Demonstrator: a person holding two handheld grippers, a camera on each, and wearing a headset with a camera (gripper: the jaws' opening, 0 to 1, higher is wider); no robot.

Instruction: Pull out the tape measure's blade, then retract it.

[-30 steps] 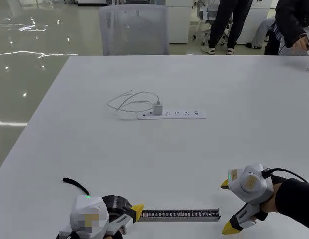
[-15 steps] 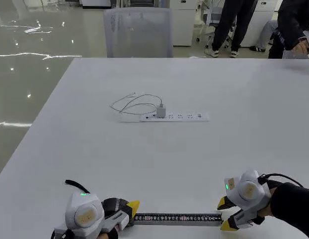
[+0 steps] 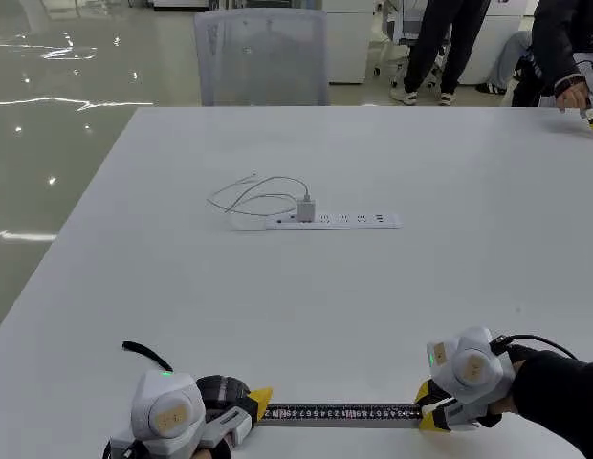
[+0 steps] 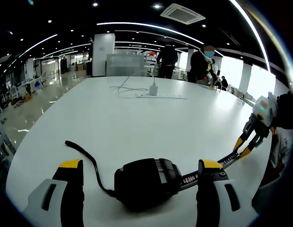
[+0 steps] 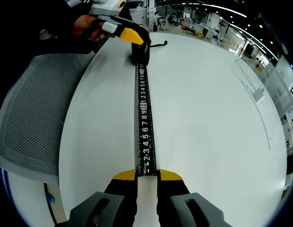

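near edge of the table [image 3: 392,306]: your tape measure case [image 4: 146,182] is lying here, its blade [image 5: 144,118] running right.
left gripper [image 4: 140,164]: you are straddling the case, jaws wide, not pinching.
right gripper [image 5: 147,176]: you are now pinching the blade's tip; a second ago the jaws were gaping beside it.
meaning: you are holding the pulled-out end, readying the retract.

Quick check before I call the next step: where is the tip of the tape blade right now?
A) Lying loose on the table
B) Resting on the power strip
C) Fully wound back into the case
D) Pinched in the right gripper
D: in the right gripper view the blade runs out from the case across the table and ends between the yellow tips of the right gripper, which are closed on it.
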